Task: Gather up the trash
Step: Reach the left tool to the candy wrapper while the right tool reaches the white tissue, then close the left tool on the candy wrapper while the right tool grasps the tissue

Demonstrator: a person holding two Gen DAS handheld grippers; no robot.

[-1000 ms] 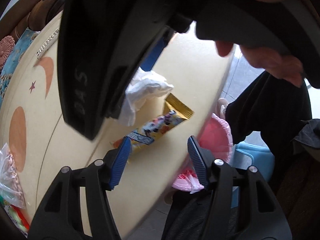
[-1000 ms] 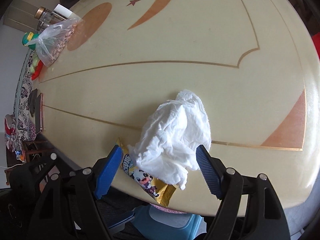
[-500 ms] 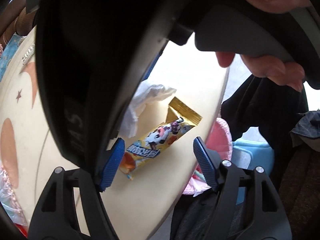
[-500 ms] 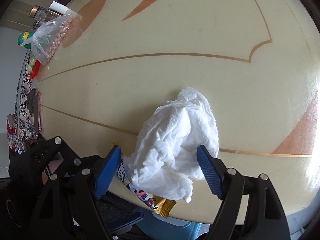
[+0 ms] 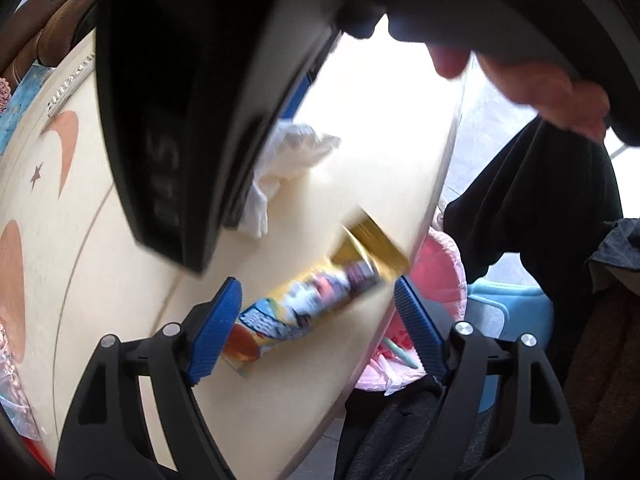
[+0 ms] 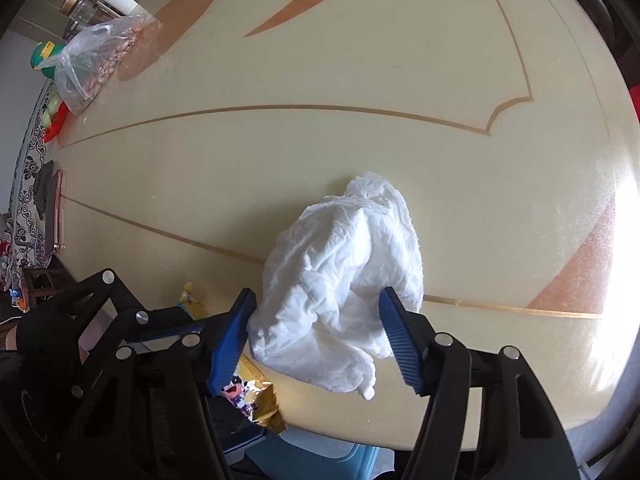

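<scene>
Left gripper [image 5: 316,320]: jaws apart, one blue pad on each side of the yellow snack wrapper [image 5: 308,304], which lies flat on the cream table [image 5: 360,140] close to its edge. The wrapper is blurred in this view; whether either pad touches it cannot be told. From the right wrist view the same wrapper shows only in part, its gold crimped end poking out at the table edge beneath the left gripper's black frame.

Right gripper [image 6: 316,332]: jaws apart, straddling the near portion of the crumpled white tissue [image 6: 344,280]. The left pad stands just beside the tissue's edge and the right pad overlaps its folds; no clamping is evident. The tissue rests on the table, just beyond the wrapper and near the same edge.

Below the table edge, in the left wrist view, sits a pink-lined bin [image 5: 436,280] with a light blue stool [image 5: 508,312] beside it. The right gripper's black body fills the upper part of that view, with the person's fingers [image 5: 540,84] on its handle.

Farther across the table: a gold inlay line, then a clear plastic bag [image 6: 96,64] of reddish contents at the far left edge, with a glass jar [image 6: 80,8] behind it.
</scene>
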